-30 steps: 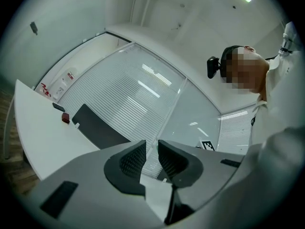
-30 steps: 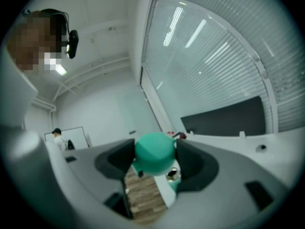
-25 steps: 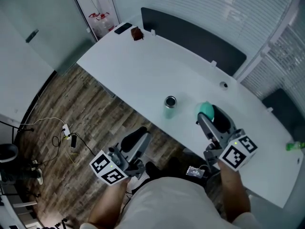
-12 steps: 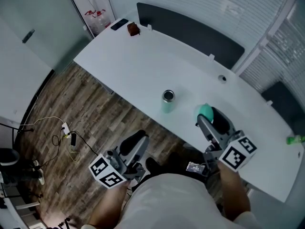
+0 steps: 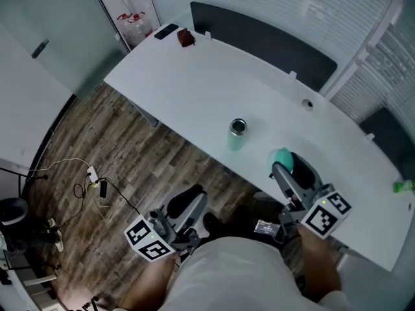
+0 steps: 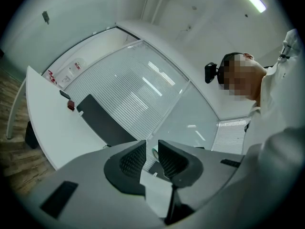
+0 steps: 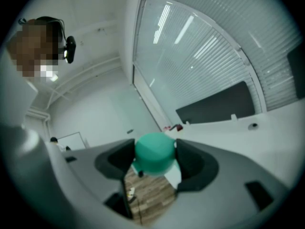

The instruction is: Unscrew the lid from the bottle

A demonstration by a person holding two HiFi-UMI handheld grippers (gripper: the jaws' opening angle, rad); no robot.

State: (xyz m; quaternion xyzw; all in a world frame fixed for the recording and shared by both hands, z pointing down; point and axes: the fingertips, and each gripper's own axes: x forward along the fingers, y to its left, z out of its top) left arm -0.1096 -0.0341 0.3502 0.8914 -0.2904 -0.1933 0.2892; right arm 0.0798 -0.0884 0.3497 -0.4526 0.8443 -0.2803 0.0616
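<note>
The bottle point(image 5: 237, 135) stands upright with its mouth open on the white worktop point(image 5: 194, 83), close to the near edge. To the right of the bottle and nearer the person, the right tool point(image 5: 289, 166) is clenched on the green lid point(image 7: 154, 151), with a pad on either side of it. The lid is clear of the bottle. To the left of the bottle and nearer the person, off the worktop and above the wood floor point(image 5: 97, 141), the left tool point(image 6: 152, 154) is released. Its jaws stand a narrow gap apart with nothing between them. Far beyond the bottle, at the worktop's far left corner, a small reddish-brown thing point(image 5: 186, 37) lies near a flat black thing point(image 5: 166, 30). A dark panel point(image 5: 259, 41) runs along the back edge, beyond the bottle. Well to the left of the bottle, cables point(image 5: 91, 180) lie on the floor.
</note>
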